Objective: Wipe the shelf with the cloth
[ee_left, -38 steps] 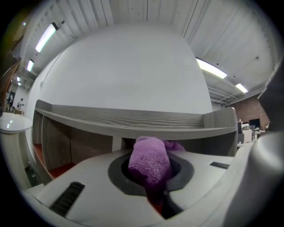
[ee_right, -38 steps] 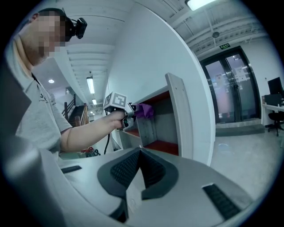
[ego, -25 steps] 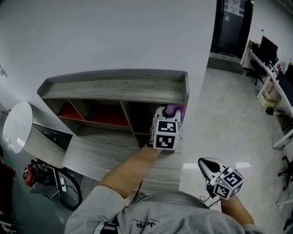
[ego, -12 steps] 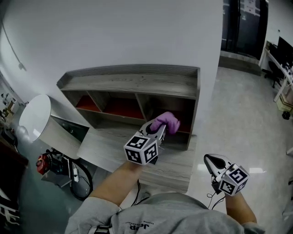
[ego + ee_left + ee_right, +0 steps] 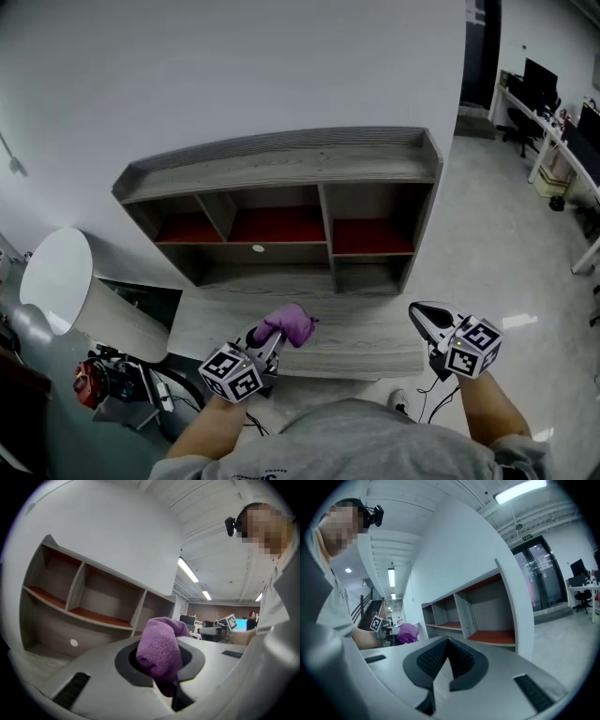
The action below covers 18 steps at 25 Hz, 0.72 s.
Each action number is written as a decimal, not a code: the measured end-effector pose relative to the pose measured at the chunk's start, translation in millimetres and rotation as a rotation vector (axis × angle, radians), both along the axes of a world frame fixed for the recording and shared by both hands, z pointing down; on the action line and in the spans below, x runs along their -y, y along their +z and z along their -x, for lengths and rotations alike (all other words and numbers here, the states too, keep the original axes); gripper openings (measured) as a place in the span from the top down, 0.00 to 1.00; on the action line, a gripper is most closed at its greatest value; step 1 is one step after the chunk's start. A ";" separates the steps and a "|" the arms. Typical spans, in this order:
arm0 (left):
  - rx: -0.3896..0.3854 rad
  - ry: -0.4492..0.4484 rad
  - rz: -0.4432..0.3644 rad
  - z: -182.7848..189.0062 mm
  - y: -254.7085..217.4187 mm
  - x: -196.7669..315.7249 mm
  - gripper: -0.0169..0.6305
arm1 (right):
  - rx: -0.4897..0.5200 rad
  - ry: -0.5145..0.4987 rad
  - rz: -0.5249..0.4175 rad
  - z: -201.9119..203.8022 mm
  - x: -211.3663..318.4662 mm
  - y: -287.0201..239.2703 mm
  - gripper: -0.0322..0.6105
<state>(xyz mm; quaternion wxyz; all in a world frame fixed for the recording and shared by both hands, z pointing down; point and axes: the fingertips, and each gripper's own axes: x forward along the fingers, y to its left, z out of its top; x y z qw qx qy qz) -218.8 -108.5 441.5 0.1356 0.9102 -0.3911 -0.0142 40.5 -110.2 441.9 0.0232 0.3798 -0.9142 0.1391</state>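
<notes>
The left gripper (image 5: pixel 268 341) is clamped on a bunched purple cloth (image 5: pixel 289 324), held in front of the wooden shelf (image 5: pixel 281 167) and outside its compartments. The right gripper (image 5: pixel 428 322), well apart to the side, has its jaws pressed together on nothing.

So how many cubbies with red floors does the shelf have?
3, side by side in the upper row of the shelf: the left cubby, the middle cubby and the right cubby. None seems hidden.
</notes>
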 end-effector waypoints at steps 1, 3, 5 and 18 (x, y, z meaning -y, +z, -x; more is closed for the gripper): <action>-0.028 0.024 0.013 7.4 4.5 -9.5 0.88 | 0.010 0.020 0.013 6.7 -4.4 1.2 0.92; -0.083 0.052 0.035 15.0 11.7 -24.4 0.88 | 0.035 0.049 0.049 15.7 -13.6 7.1 0.92; -0.136 0.059 0.048 12.4 16.3 -35.9 0.88 | 0.050 0.056 0.076 17.4 -23.2 12.1 0.92; -0.184 0.091 0.011 -39.8 4.1 -48.1 0.88 | 0.004 0.020 0.089 -18.7 -45.2 19.3 0.92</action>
